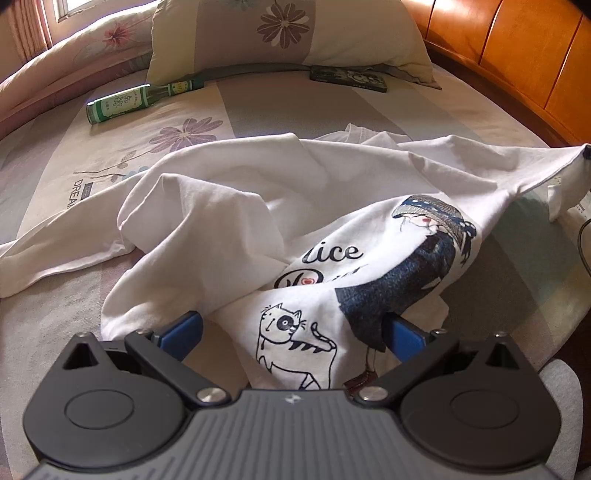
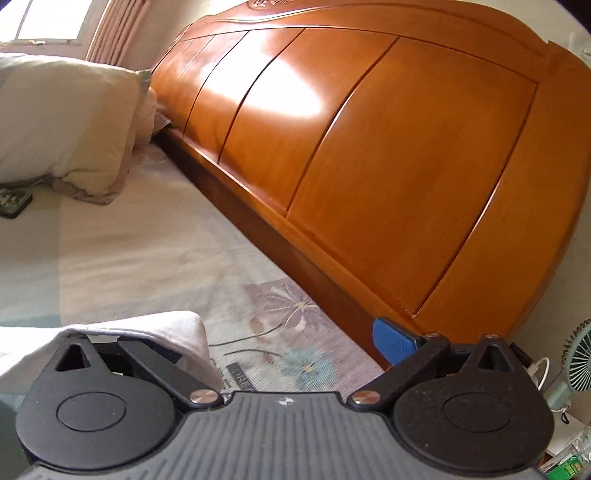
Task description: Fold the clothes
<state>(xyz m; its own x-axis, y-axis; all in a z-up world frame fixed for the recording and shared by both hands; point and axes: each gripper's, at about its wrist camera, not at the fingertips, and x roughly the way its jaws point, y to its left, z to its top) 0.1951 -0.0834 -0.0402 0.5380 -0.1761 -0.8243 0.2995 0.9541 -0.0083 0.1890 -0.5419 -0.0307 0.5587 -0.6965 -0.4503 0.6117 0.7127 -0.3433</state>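
Shirt print reads "ice"; bedsheet shows "DREA"; bottle label unreadable.

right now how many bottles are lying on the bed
1. The green glass bottle lies on its side on the flowered bedsheet, below the left corner of the cream pillow. The crumpled white t-shirt could hide more.

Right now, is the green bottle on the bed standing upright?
No, the green bottle lies on its side on the bedsheet, near the pillow.
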